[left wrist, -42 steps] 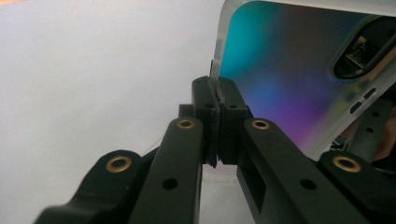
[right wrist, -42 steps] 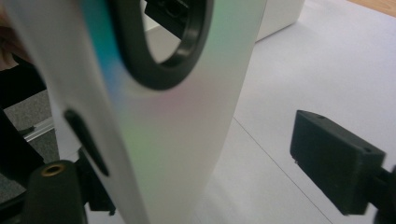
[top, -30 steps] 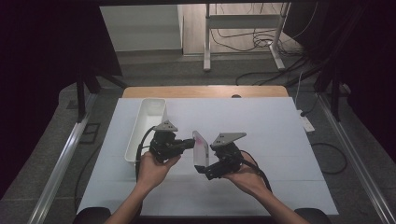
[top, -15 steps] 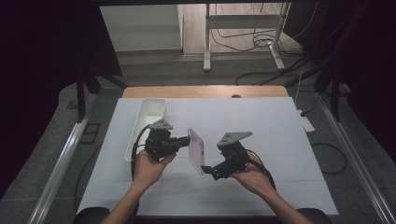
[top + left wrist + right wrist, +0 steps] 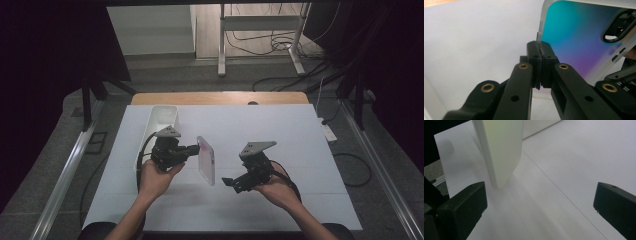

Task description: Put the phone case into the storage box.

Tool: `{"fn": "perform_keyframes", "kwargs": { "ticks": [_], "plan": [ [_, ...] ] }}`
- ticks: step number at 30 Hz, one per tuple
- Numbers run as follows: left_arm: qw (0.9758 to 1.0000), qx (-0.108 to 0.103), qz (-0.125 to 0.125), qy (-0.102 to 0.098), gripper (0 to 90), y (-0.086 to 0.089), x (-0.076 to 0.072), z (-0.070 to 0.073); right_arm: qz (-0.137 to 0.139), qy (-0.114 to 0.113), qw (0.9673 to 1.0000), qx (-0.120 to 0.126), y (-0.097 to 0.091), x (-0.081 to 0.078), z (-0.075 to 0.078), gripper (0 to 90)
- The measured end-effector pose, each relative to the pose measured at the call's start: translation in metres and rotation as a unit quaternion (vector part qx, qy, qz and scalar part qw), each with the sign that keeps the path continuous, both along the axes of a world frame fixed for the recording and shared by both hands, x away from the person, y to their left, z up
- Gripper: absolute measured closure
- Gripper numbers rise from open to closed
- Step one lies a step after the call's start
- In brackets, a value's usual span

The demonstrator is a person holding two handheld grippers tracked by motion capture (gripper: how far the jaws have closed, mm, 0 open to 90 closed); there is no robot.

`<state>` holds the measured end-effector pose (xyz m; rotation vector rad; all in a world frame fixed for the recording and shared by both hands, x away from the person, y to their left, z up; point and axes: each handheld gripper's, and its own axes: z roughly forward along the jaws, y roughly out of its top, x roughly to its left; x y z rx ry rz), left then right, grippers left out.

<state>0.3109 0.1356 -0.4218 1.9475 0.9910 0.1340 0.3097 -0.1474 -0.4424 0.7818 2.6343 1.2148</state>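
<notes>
The left gripper pinches the phone case by its edge; in the left gripper view the two pads press together on the thin clear rim of the case, whose inner face shows a blue-to-purple sheen and a camera cut-out. The case stands on edge above the white table sheet, near the middle of the table and somewhat toward its near edge, between the two grippers.

The right gripper is held just right of the case, apart from it, jaws pointing toward the table's left edge. In the right gripper view its pads are spread wide with nothing between them, and the lower corner of the case shows ahead of them above the sheet.

A white tray lies along the left edge of the table, behind the left gripper.
</notes>
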Motion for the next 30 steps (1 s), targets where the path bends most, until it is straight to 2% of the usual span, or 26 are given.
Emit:
{"fn": "perform_keyframes", "kwargs": {
  "ticks": [8, 22, 26, 30],
  "plan": [
    [1.0000, 0.003, 0.008, -0.002, 88.1, 0.005, 0.002, 0.000, -0.001, 0.002, 0.9998, -0.022, -0.009, -0.002, -0.002, 0.0],
    [0.9997, 0.009, 0.021, -0.008, 88.1, 0.016, 0.007, 0.006, -0.026, 0.003, 0.9995, -0.018, -0.033, -0.006, -0.001, 0.0],
    [0.9996, 0.008, 0.026, -0.009, 88.2, 0.022, 0.011, 0.009, -0.032, -0.002, 0.9989, -0.034, -0.039, -0.008, -0.003, 0.0],
    [0.9996, 0.007, 0.027, -0.009, 88.2, 0.025, 0.015, 0.010, -0.043, 0.000, 0.9985, -0.033, -0.048, -0.010, -0.003, 0.0]
  ]
}}
